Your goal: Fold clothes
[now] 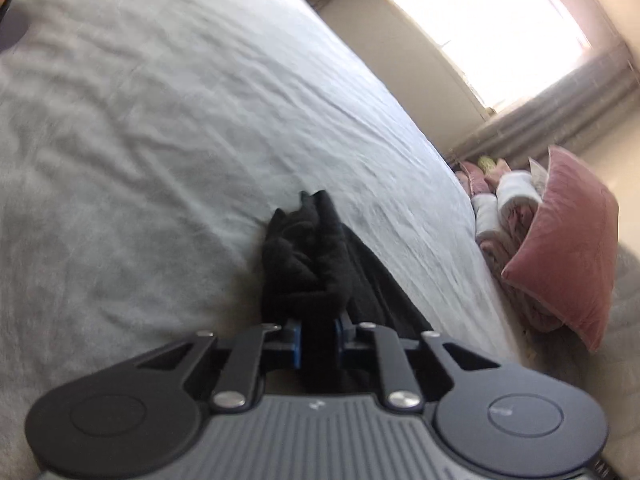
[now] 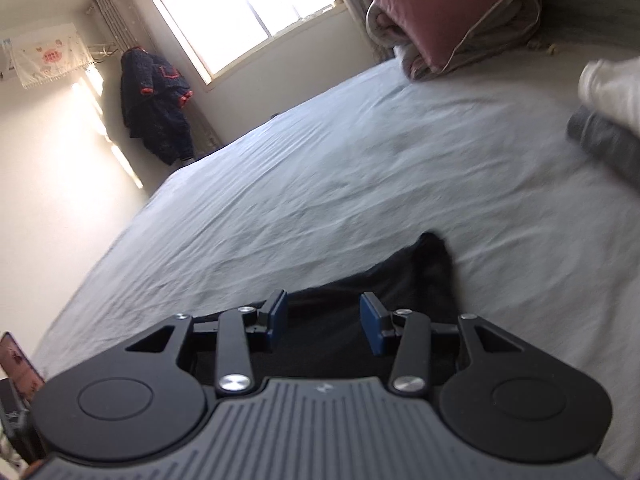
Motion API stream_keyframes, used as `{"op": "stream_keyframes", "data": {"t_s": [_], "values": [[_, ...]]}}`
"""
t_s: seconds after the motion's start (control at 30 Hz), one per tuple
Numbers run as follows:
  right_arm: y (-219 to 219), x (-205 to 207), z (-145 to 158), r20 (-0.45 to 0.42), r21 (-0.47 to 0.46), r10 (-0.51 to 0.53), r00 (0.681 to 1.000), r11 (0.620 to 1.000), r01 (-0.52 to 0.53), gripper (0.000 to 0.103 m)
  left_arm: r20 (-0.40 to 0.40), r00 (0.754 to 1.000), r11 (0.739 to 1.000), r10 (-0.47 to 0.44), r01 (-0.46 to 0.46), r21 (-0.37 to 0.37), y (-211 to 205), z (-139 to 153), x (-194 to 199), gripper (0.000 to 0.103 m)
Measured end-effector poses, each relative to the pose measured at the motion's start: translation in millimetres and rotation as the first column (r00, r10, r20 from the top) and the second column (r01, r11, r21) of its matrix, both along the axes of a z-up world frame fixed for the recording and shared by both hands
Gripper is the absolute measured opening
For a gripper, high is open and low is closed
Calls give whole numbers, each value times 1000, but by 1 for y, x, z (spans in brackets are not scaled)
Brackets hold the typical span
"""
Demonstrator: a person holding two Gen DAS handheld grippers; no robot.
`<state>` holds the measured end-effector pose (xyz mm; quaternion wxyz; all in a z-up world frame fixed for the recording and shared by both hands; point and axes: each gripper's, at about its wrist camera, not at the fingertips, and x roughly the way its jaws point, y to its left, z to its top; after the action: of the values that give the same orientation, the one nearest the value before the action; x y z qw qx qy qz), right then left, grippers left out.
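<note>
Bedsheet (image 1: 160, 140), pale grey and wrinkled, fills my left wrist view from 9 o'clock through 12. Dead centre, my left gripper (image 1: 317, 338) is clenched on a bunched fold of the black garment (image 1: 304, 256): the blue pads (image 1: 295, 344) press the cloth from both sides, and the bundle sticks up past the tips toward 12 o'clock. More of the same fabric trails off at 5 o'clock, lying on the sheet. At 3 o'clock, past the bed edge, a pink pillow (image 1: 568, 256) leans on a heap of pink and white bedding (image 1: 508, 208). Window (image 1: 488, 28) at 1 o'clock, washed out.

Right wrist view: dark jacket (image 2: 154, 108) hangs at 10 o'clock by the wall, window at 12. Same sheet runs across the middle. My right gripper (image 2: 326, 330) at 6 o'clock is released: pads stand apart, with the black garment spread flat under and between them, not pinched. One corner of the garment peaks up at 1 o'clock from the tips. Pink pillow sits at 1 o'clock at the head of the bed. At 3 o'clock, a folded grey piece (image 2: 608, 140) with white cloth (image 2: 612, 88) on top, blurred, well apart from the garment.
</note>
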<state>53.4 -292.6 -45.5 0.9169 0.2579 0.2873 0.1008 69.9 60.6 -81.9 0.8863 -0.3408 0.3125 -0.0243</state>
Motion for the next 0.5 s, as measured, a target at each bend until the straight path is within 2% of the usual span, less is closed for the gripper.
{"op": "stream_keyframes", "data": {"t_s": [0.07, 0.13, 0.2, 0.3, 0.37, 0.43, 0.5], "values": [[7, 3, -5, -10, 53, 40, 999, 998, -39, 28, 67, 997, 996, -44, 39, 80, -10, 14, -2, 13], [11, 3, -8, -8, 105, 70, 997, 992, -69, 23, 127, 988, 987, -89, 71, 146, -20, 28, -6, 13], [16, 2, -10, -4, 148, 97, 995, 984, -96, 19, 171, 978, 980, -121, 90, 178, -26, 37, -10, 13], [25, 0, -14, -13, 203, 151, 988, 968, -145, 16, 218, 963, 974, -159, 117, 194, -34, 46, -15, 13], [39, 0, -18, -29, 203, 206, 978, 960, -196, 16, 243, 953, 971, -180, 132, 199, -43, 51, -19, 13], [56, 0, -22, -66, 168, 260, 964, 955, -246, 16, 264, 944, 971, -197, 150, 186, -51, 57, -20, 13], [64, 3, -32, -158, 163, 289, 944, 951, -263, 15, 278, 935, 969, -219, 175, 175, -61, 62, -19, 13]]}}
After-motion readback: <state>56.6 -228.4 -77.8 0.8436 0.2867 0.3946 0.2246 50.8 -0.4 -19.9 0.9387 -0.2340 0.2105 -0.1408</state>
